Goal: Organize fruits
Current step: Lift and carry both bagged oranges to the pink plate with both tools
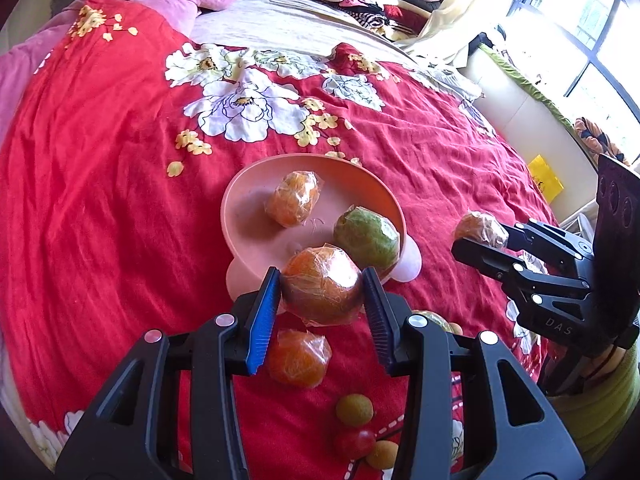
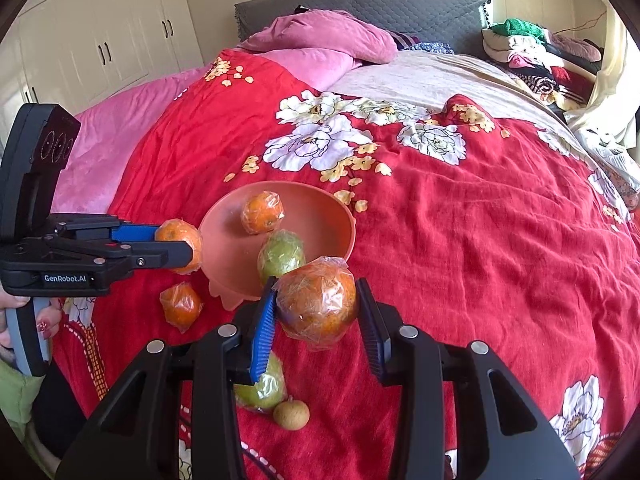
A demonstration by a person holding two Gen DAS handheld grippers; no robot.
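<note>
A pink bowl on the red bedspread holds a wrapped orange and a wrapped green fruit. My left gripper is shut on a wrapped orange just above the bowl's near rim; it also shows in the right wrist view. My right gripper is shut on another wrapped orange, held right of the bowl; it also shows in the left wrist view. Loose on the bed lie a wrapped orange, a wrapped green fruit and small round fruits.
The red floral bedspread covers the bed, with pink pillows at the head. A pile of clothes lies at the far right corner. A window and a yellow bag are right of the bed.
</note>
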